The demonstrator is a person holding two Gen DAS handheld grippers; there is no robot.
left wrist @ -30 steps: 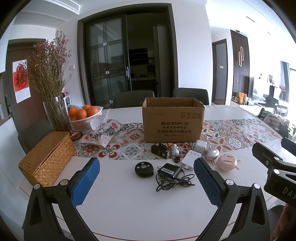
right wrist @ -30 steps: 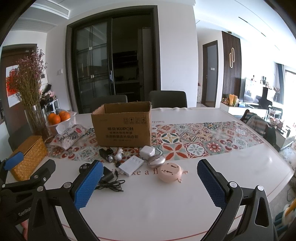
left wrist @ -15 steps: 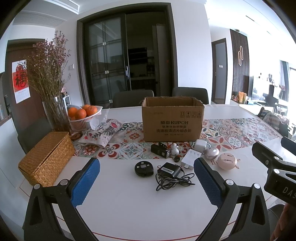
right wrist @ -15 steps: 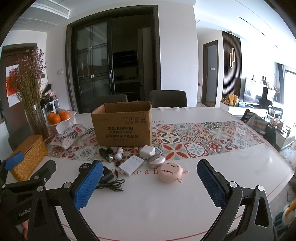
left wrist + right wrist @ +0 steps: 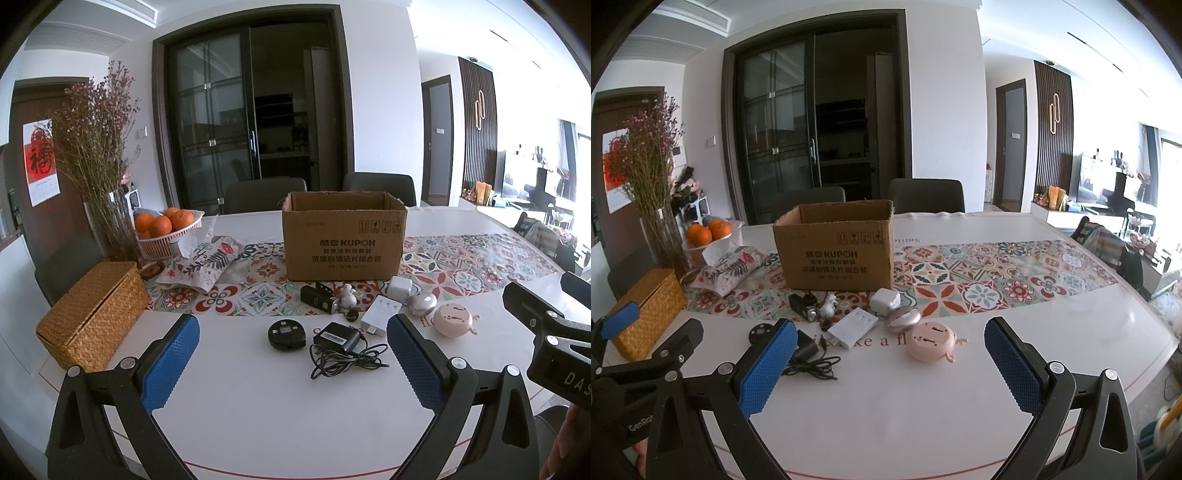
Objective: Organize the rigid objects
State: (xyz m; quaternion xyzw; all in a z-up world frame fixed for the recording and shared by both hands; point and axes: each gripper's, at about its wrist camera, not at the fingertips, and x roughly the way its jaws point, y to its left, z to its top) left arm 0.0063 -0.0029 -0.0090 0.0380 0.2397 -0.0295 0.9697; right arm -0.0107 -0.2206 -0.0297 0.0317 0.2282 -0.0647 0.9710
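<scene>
Left wrist view: left tongs spread wide, nothing between the blue pads, hovering over the near edge of the white worktop. Open cardboard box stands upright on the patterned runner, mid-worktop. Small items lie in a loose cluster just in front of the box: black round disc, black adapter with its tangled cord, black gadget, small white figurine, white cube charger, flat white case, silvery oval case, pink round device. Wicker box at far left; basket of oranges behind it beside a vase of dried flowers.

Right wrist view: right tongs also wide, empty, above the worktop's near edge. The pink round device sits nearest, roughly between the pads and apart from them. The left pad overlaps the adapter and disc in this view. Left tongs' blue tip visible at far left.
</scene>
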